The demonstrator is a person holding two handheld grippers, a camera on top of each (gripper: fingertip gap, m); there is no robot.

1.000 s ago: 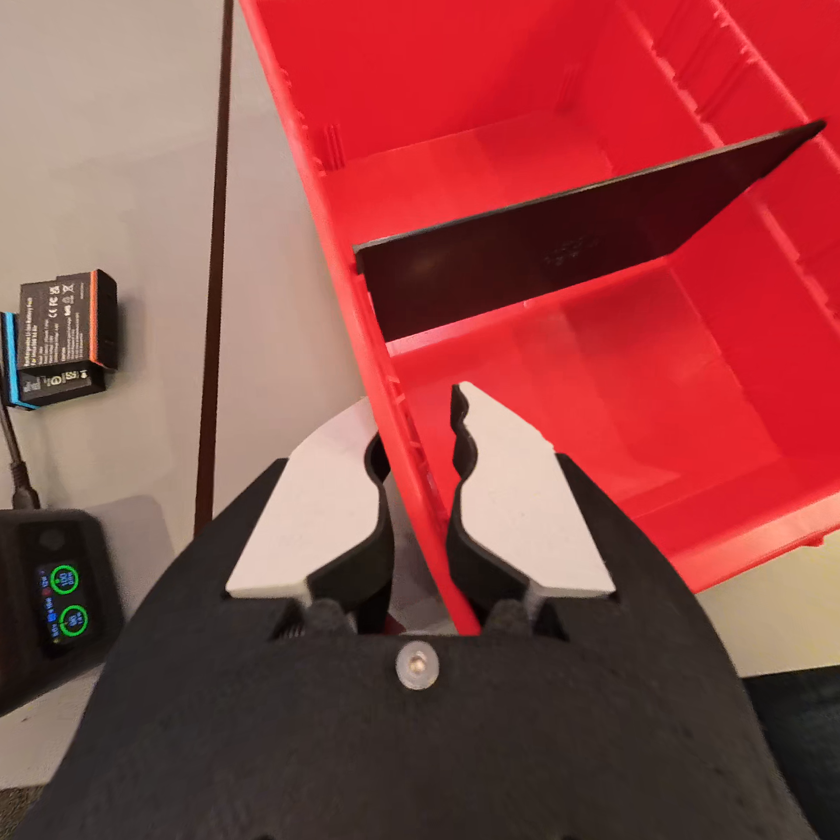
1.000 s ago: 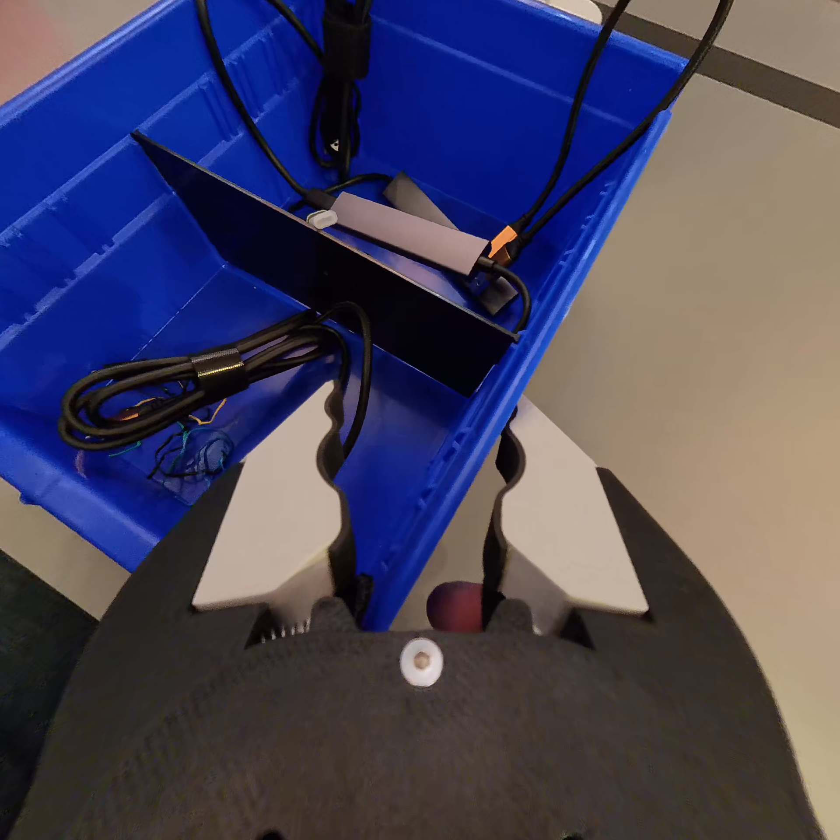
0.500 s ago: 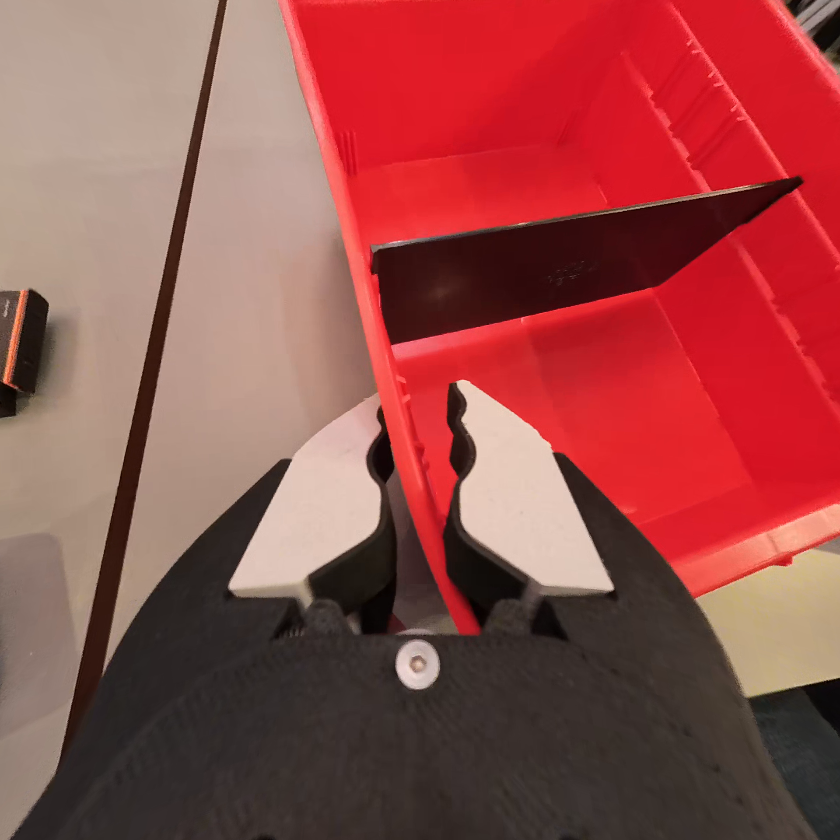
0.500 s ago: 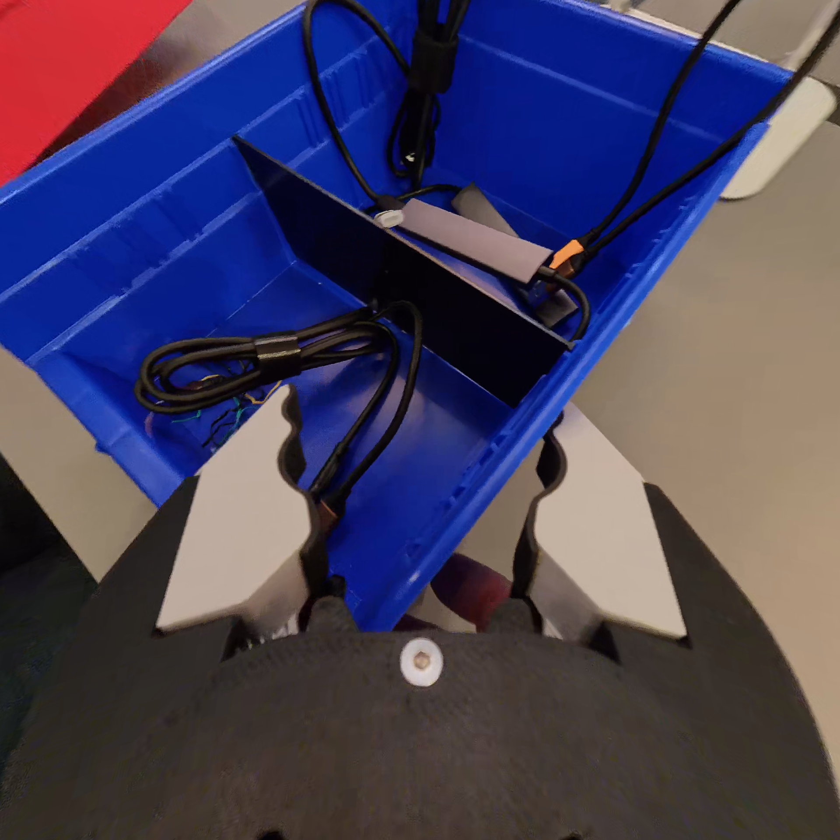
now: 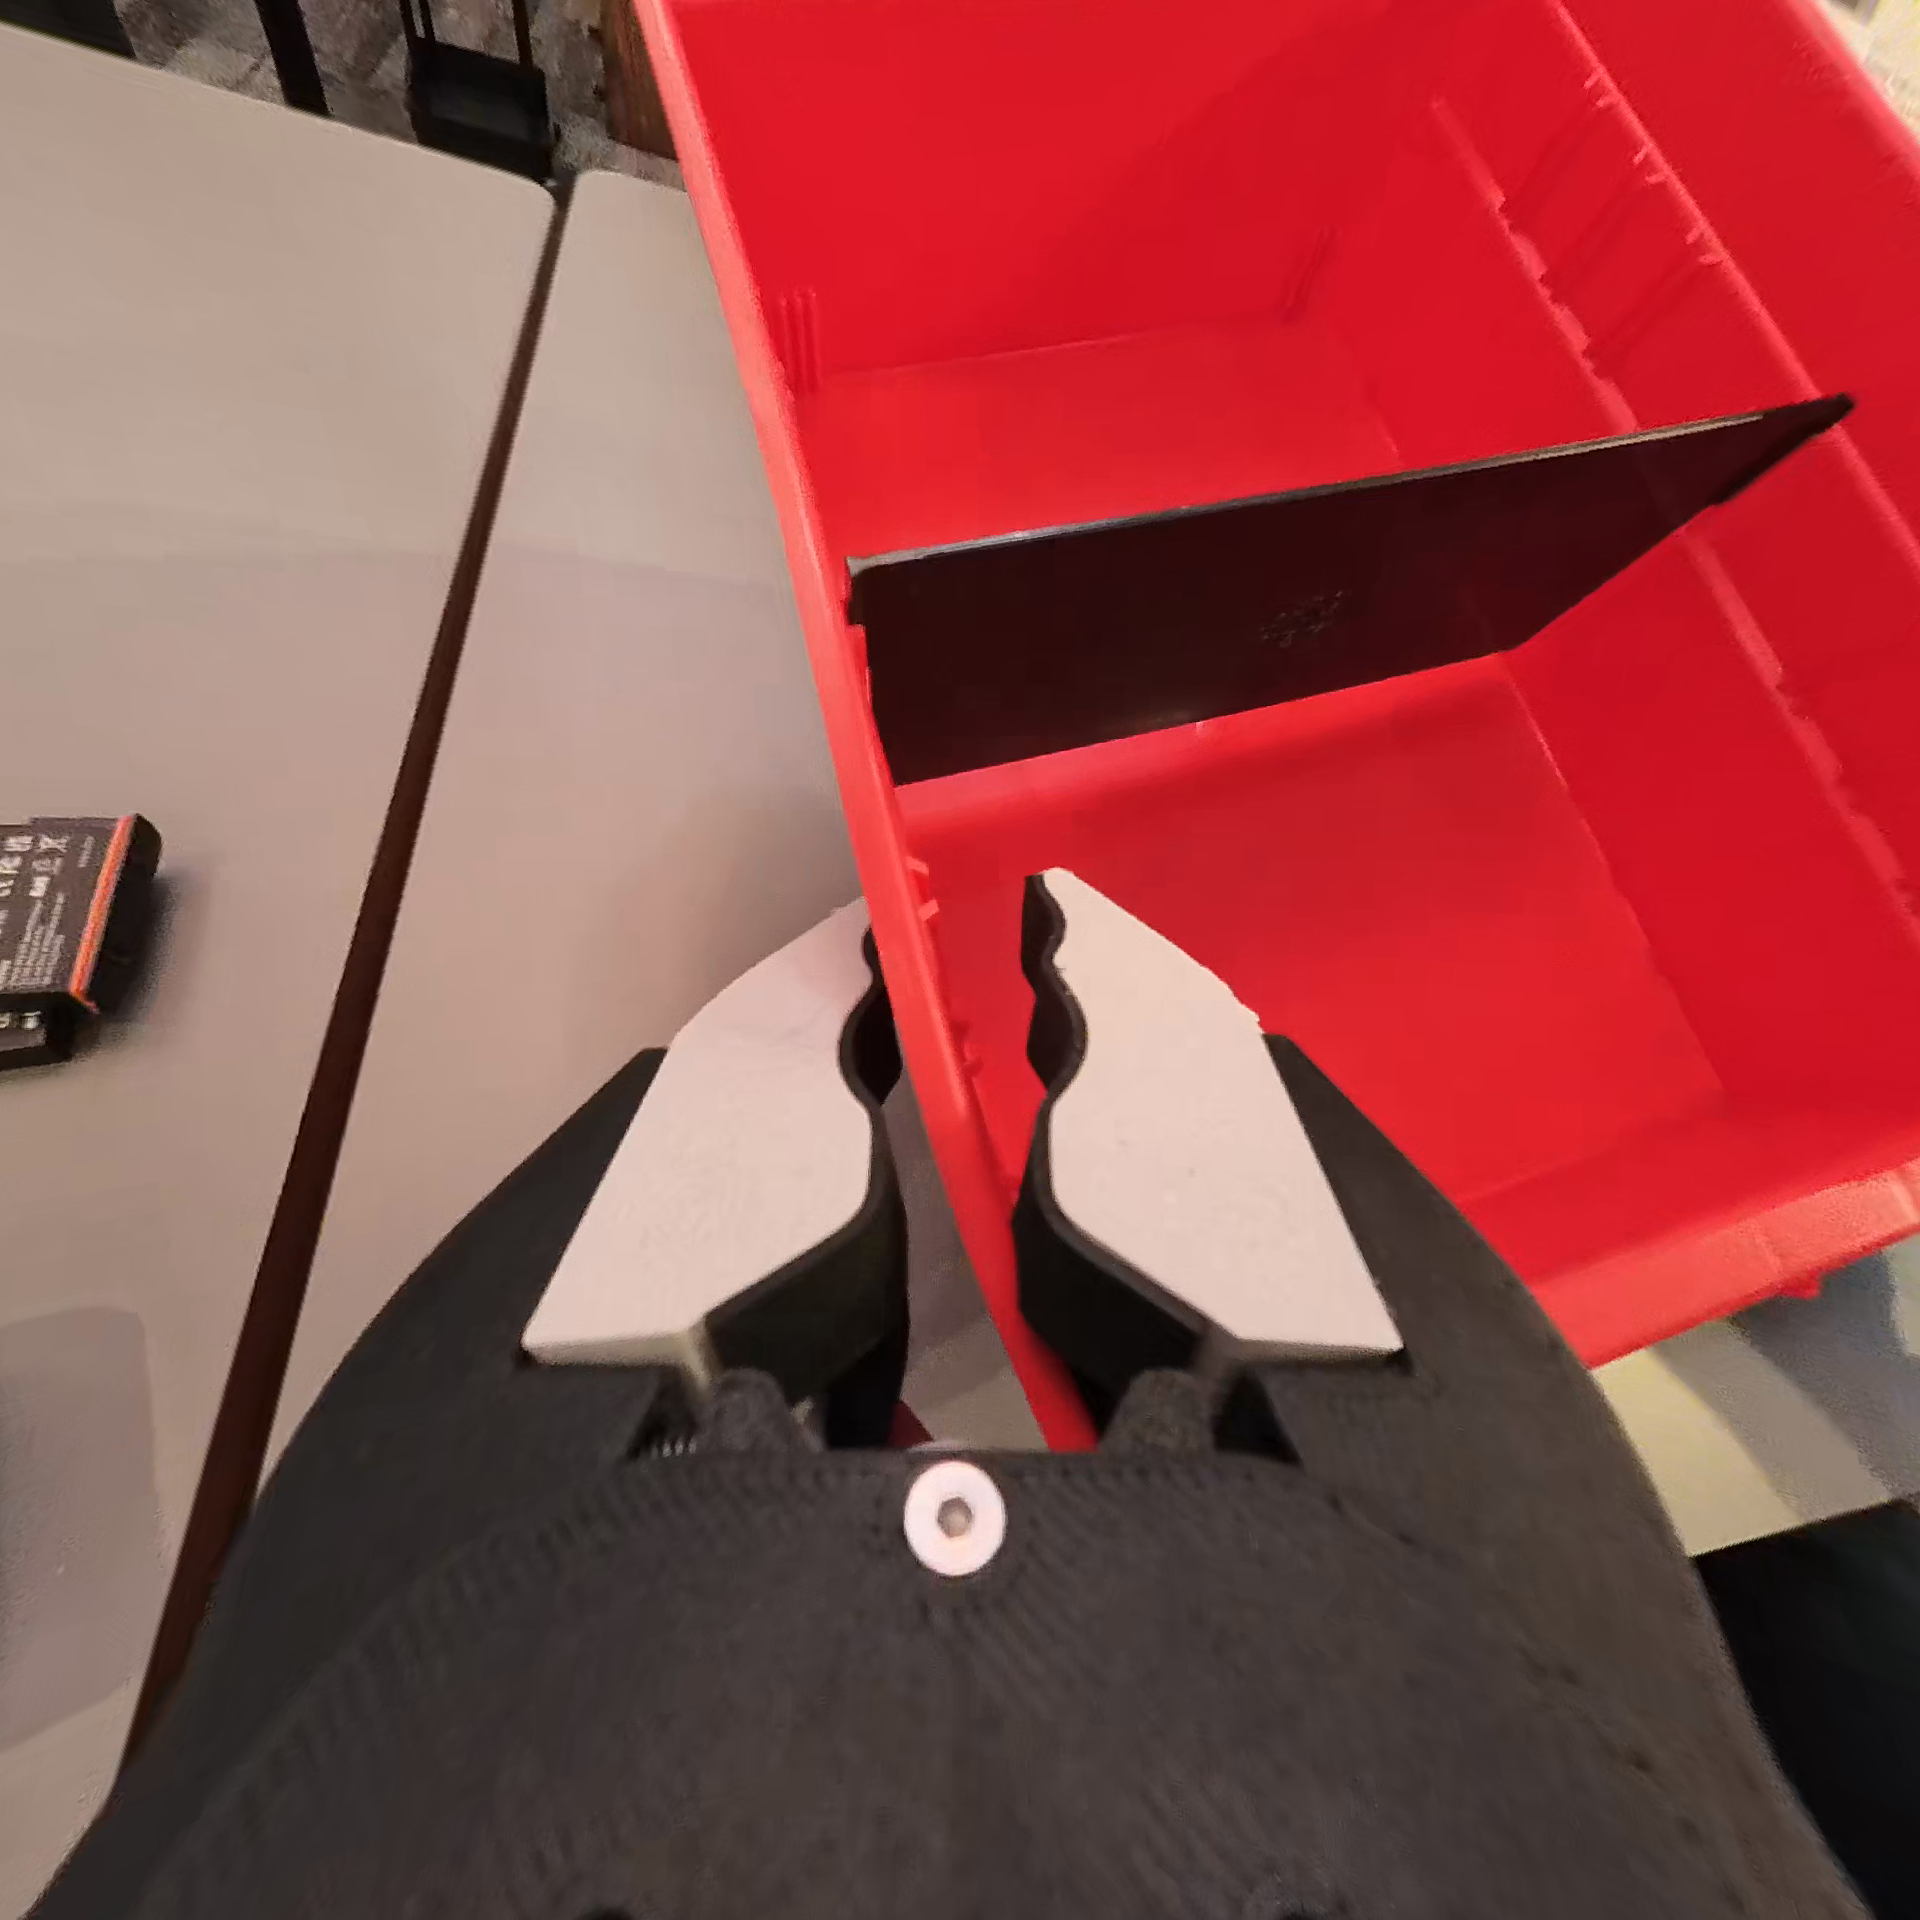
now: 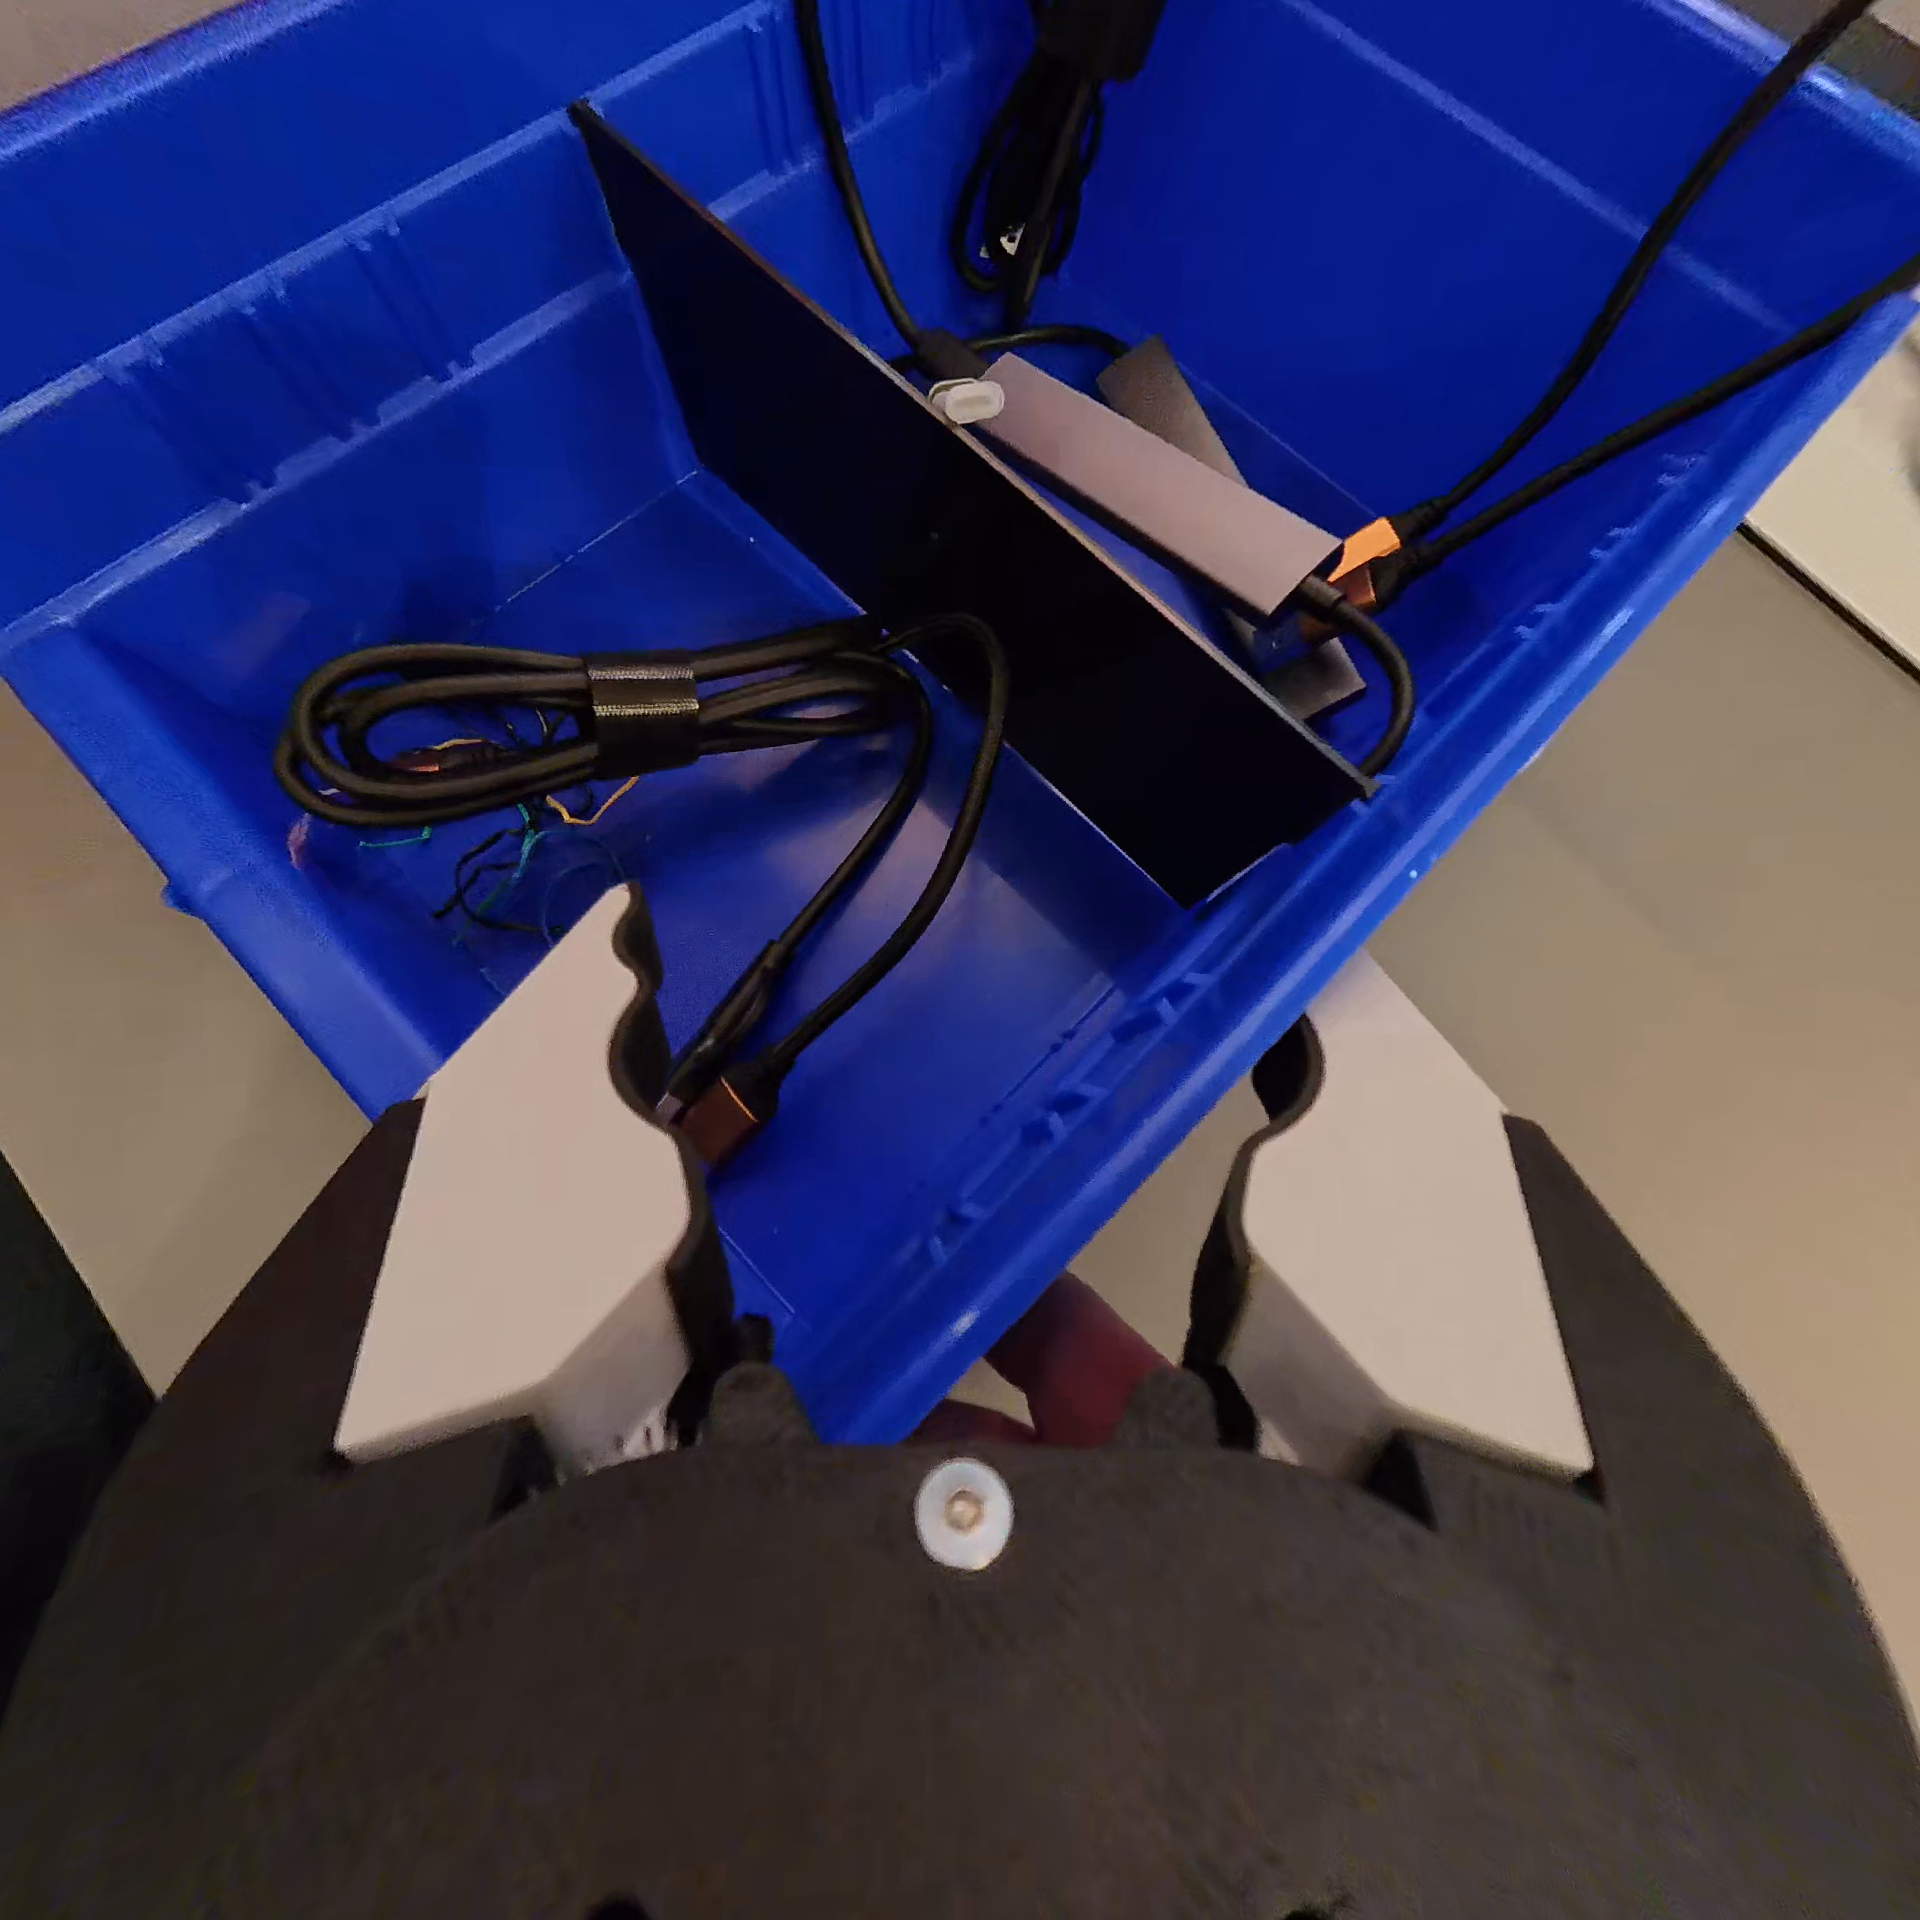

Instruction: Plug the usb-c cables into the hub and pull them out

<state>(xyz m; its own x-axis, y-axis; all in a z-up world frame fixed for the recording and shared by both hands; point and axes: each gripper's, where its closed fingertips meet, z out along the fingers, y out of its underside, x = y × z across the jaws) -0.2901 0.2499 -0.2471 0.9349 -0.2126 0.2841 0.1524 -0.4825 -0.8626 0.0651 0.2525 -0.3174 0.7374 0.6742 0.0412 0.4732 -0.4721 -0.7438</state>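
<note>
In the right wrist view a grey USB hub (image 6: 1143, 468) lies in the far compartment of a blue bin (image 6: 1455, 790), behind a black divider (image 6: 935, 540). Black cables with an orange plug (image 6: 1371, 551) are plugged into the hub's right end. A strapped coil of black cable (image 6: 623, 707) lies in the near compartment, its copper-coloured plug (image 6: 727, 1112) beside my left finger. My right gripper (image 6: 982, 935) is open and straddles the bin's near right wall. My left gripper (image 5: 951, 899) is shut on the left wall of an empty red bin (image 5: 1351, 1039).
The red bin has a black divider (image 5: 1299, 613). Black battery packs (image 5: 73, 914) lie on the grey table at the left, past a dark seam (image 5: 416, 727). Another bundled cable (image 6: 1039, 156) and thin coloured wire scraps (image 6: 520, 842) lie in the blue bin.
My right gripper has opened wider around the blue bin's wall and the view has shifted. My left gripper stays clamped on the red bin's wall, and the table behind it has shifted.
</note>
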